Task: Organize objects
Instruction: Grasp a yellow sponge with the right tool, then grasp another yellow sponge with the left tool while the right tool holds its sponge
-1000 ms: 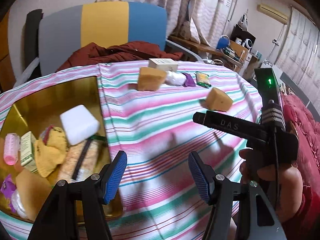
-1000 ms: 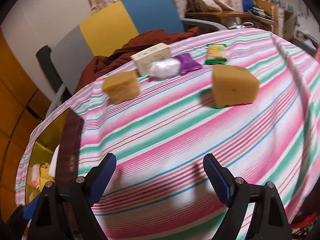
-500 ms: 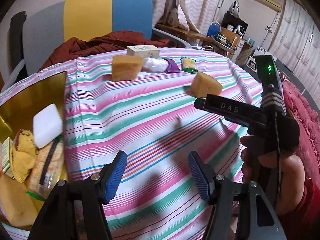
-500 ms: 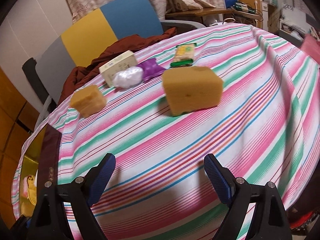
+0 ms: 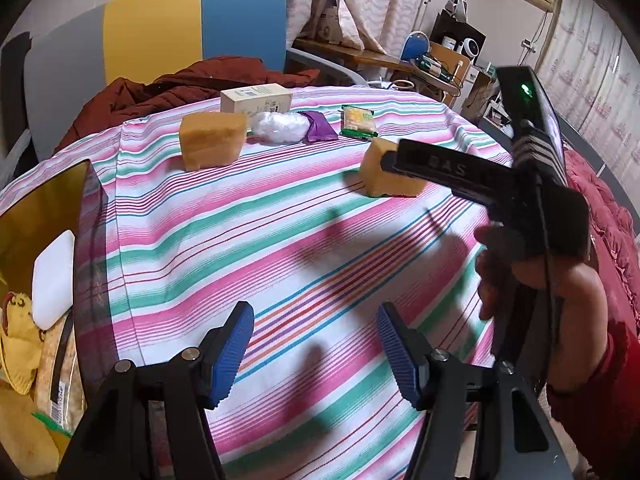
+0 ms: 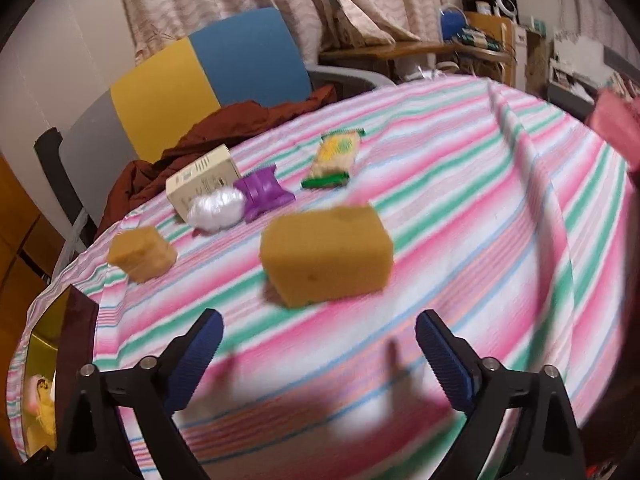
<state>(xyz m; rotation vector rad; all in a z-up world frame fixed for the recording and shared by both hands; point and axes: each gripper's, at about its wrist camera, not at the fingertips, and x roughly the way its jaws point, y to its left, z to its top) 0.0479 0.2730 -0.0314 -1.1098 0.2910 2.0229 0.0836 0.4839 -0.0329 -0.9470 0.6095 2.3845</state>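
Observation:
Two tan sponges lie on the striped tablecloth. The nearer sponge sits just ahead of my right gripper, whose jaws are opening with nothing between them. In the left wrist view this sponge is partly hidden behind the right tool, which a hand holds. The farther sponge lies near the back left. My left gripper hovers open and empty over bare cloth. Behind the sponges are a white box, a white plastic bundle, a purple packet and a green-yellow snack packet.
A gold box at the table's left edge holds a white block, a yellow cloth and other items. A chair with a dark red garment stands behind the table. Red bedding lies to the right.
Both grippers have moved across the table away from the gold box. The nearer sponge has grown larger in the right wrist view, and the right jaws stand wider.

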